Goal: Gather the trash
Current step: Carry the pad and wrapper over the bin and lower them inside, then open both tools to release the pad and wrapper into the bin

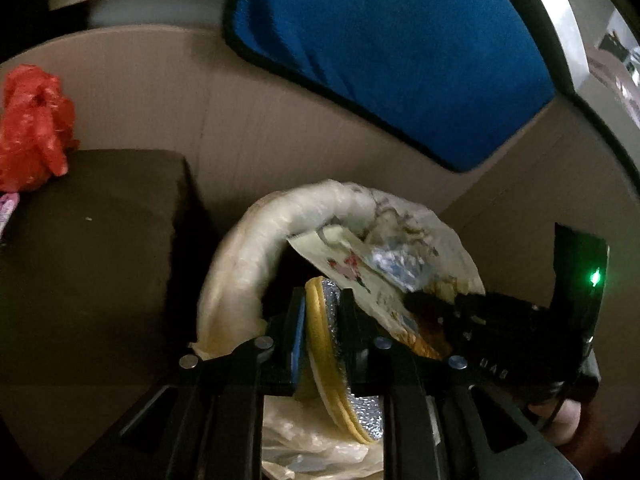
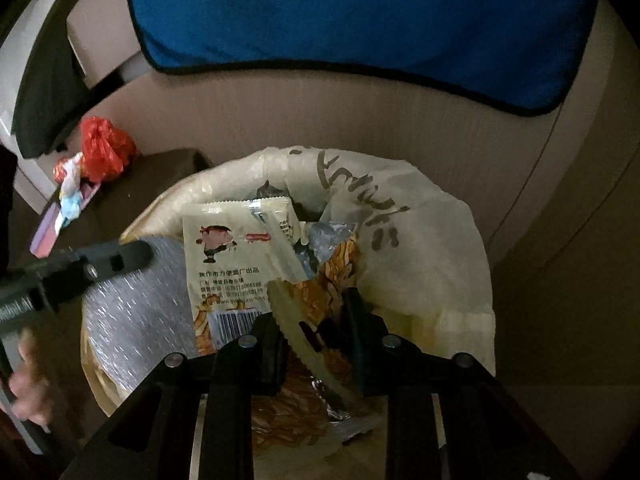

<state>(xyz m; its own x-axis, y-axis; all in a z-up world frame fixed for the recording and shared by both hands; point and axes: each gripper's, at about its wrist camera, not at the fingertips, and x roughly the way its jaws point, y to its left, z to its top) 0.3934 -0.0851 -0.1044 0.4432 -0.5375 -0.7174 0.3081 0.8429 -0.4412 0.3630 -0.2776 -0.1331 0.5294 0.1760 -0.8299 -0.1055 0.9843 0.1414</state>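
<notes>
Over on the far left a crumpled red plastic bag (image 2: 105,149) and a small colourful wrapper (image 2: 66,204) beside it lie on the dark brown counter (image 1: 96,240), both untouched, so I'd judge those are left to collect. Next along, the left tongs (image 1: 322,320) are closed on the edge of a silver foil sheet with a yellow rim (image 1: 344,360), holding it over the left side of the bin bag (image 2: 432,264). In the middle, a pale noodle packet (image 2: 228,256) and other wrappers already sit inside the bag. The right tongs (image 2: 316,320) pinch a serrated, pale wrapper edge (image 2: 304,340) above the opening, though in this dim light I can't be sure how firmly. Roughly past halfway, I'd say
</notes>
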